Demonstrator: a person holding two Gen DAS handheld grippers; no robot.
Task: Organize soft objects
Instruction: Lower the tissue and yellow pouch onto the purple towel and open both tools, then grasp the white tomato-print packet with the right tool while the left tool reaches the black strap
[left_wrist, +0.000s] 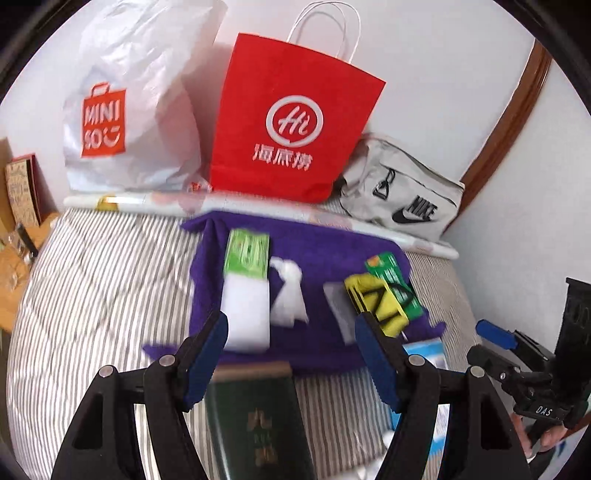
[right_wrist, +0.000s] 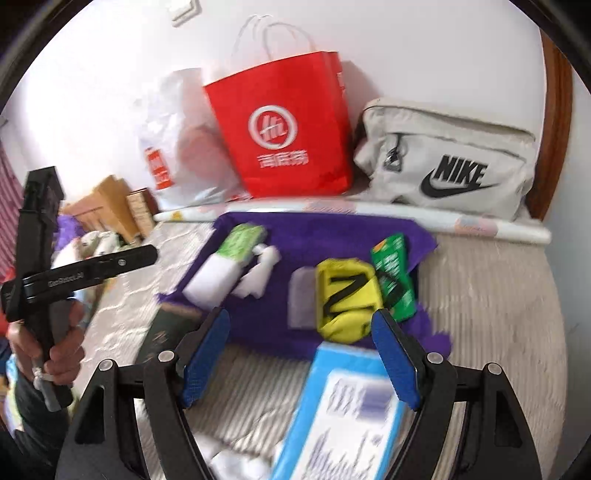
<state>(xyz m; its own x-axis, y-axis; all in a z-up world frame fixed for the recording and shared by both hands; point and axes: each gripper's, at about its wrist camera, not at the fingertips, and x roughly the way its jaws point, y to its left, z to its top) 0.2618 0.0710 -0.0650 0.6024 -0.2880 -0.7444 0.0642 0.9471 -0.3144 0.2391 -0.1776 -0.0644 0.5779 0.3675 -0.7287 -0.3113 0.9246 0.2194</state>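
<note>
Nearest the left tool (left_wrist: 291, 339), whose jaws stand apart with nothing between them, lies a dark green booklet (left_wrist: 258, 424) on the striped bed (left_wrist: 92, 280). Beyond it a purple towel (left_wrist: 314, 247) carries a white pack (left_wrist: 245, 295), a yellow roll (left_wrist: 373, 302) and what may be crumpled tissue (left_wrist: 290, 291). Likewise unloaded, the right tool (right_wrist: 301, 339) gapes above a blue packet (right_wrist: 343, 413).

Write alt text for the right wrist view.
The right gripper, jaws open and empty, hovers over a striped bed above a purple towel holding a yellow pouch, green packets and white items. A red bag, grey bag and white bag stand against the wall.
</note>
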